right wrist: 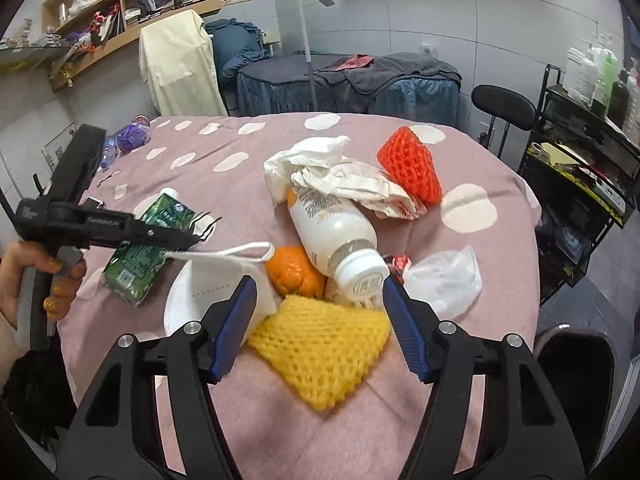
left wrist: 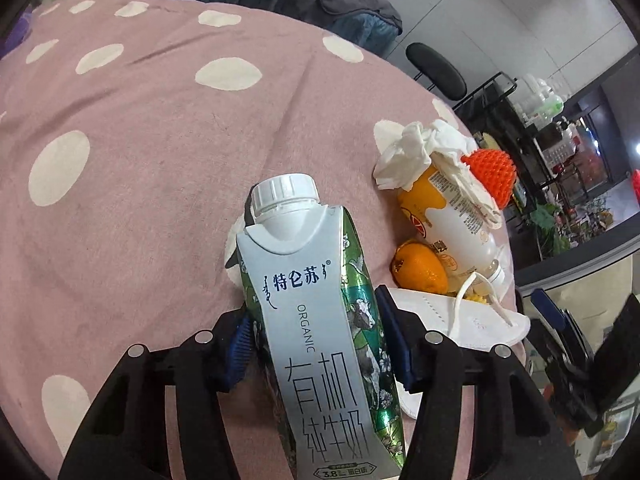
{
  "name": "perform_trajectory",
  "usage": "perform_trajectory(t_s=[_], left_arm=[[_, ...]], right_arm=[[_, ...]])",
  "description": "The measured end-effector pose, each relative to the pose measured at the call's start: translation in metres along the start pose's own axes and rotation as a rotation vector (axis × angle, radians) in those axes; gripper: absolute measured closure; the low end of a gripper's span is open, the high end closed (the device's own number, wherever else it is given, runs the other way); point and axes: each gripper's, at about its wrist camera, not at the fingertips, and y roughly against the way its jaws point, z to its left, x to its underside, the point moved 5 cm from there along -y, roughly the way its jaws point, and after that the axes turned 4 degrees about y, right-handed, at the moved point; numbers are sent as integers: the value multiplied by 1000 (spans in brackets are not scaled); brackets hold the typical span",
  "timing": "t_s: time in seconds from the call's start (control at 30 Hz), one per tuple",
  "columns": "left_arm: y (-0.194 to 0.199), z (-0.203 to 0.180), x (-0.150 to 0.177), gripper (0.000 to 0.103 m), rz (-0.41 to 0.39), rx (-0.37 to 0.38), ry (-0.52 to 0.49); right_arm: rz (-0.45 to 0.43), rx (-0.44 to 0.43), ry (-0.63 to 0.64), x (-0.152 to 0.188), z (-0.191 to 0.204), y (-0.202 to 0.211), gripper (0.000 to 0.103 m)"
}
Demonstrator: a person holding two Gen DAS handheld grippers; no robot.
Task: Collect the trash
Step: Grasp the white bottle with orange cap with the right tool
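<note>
Left tool (left wrist: pixel 316 344): its blue pads bracket the milk carton (left wrist: pixel 316 320) low on the body and appear to bear on both green side panels — judged a grip on the carton. The carton lies on the pink spotted counter (left wrist: pixel 120 200), cap pointing away from the tool.

Right tool (right wrist: pixel 320 328): jaws apart, nothing clamped; the yellow foam net (right wrist: pixel 324 352) lies between them, untouched.

Recommended handling: keep the left pads square on the carton's flat panels rather than the tapered shoulder, and lift straight so it clears the white face mask (left wrist: pixel 460 320) just right of the carton. The right tool should descend over the yellow net's middle before closing — the mesh is soft and will compress.

Beyond the mask lie an orange (left wrist: pixel 420 272) and a white drink bottle (left wrist: pixel 452 220) under crumpled tissue (left wrist: pixel 420 152).

Legible on the carton: "特仑苏", "ORGANIC", "有机纯牛奶", "3.8". Bottle print is too small to read.
</note>
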Motion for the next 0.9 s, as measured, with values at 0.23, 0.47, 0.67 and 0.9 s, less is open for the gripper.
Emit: perform_trajectory(t_s=[0.23, 0.47, 0.67, 0.9], left_arm=[[35, 13, 19, 48, -141, -5, -2], [46, -2, 40, 48, -207, -15, -57], [46, -10, 54, 48, -213, 23, -59], [50, -27, 66, 48, -255, -12, -121]], right_arm=[[121, 31, 116, -31, -8, -68, 43], [178, 31, 203, -44, -2, -113, 39], [210, -12, 171, -50, -4, -131, 37], [151, -43, 98, -37, -8, -97, 41]])
